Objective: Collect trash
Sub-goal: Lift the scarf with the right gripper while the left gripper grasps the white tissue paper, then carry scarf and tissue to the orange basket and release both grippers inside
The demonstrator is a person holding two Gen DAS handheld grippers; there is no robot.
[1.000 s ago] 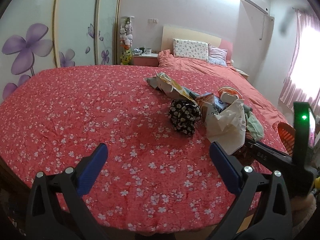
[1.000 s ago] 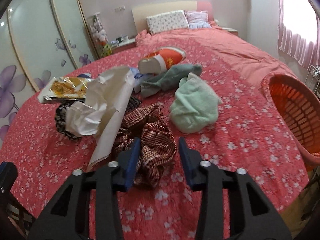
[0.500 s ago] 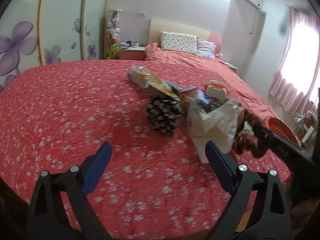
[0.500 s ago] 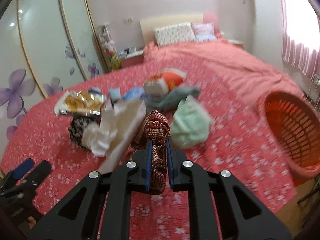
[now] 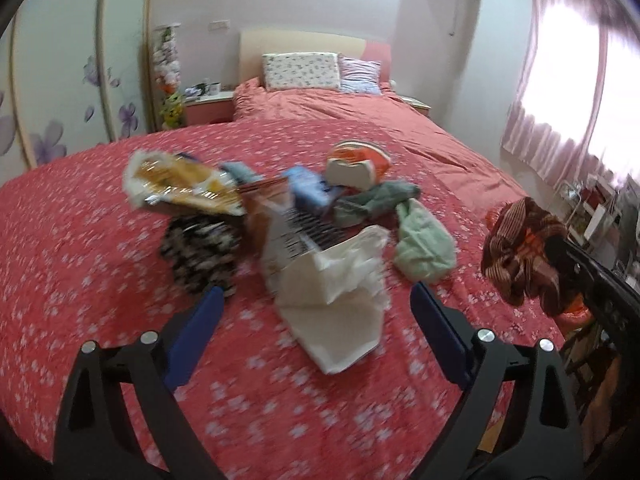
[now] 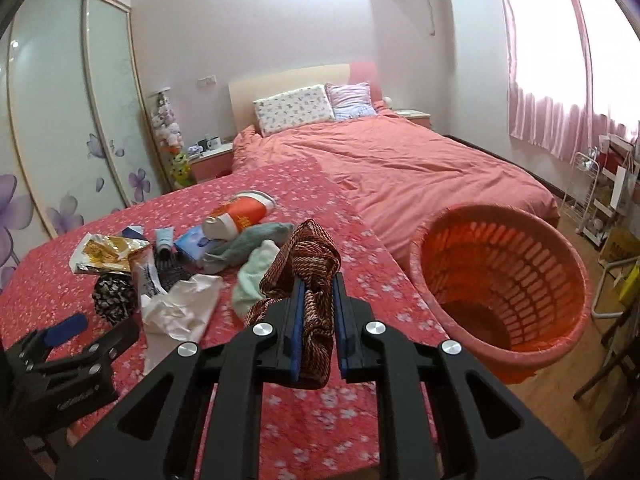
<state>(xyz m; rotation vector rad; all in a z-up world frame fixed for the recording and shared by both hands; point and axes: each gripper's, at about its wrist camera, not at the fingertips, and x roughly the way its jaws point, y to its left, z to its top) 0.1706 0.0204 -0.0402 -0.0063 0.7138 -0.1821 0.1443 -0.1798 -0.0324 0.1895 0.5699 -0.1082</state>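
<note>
Left wrist view: compared with the frame one second earlier, the camera has swung to the right, so the pile of clutter now sits between the blue pads instead of off to the right. The left gripper [image 5: 316,316] stands wide open and empty; its fingers [image 5: 196,332] hover over the floral bedspread [image 5: 80,280] with the crumpled white paper [image 5: 340,292] in the gap, not touched. Beyond the paper lie a black-and-white patterned cloth [image 5: 200,248], a yellow snack bag [image 5: 180,186] and a pale green cloth [image 5: 424,244]. At the right edge the striped brown cloth [image 5: 516,252] hangs in the air, clear of the bedspread. Right wrist view: one second earlier the striped brown cloth [image 6: 310,276] lay on the bedspread between parted pads; now the right gripper [image 6: 316,324] is clamped nearly shut on it and has lifted it off the surface, with the cloth bunched above and between the pads. The orange basket [image 6: 560,248] stands on the floor just beside the bed edge, to the right of the held cloth. The open left gripper [image 6: 64,326] shows at lower left.
</note>
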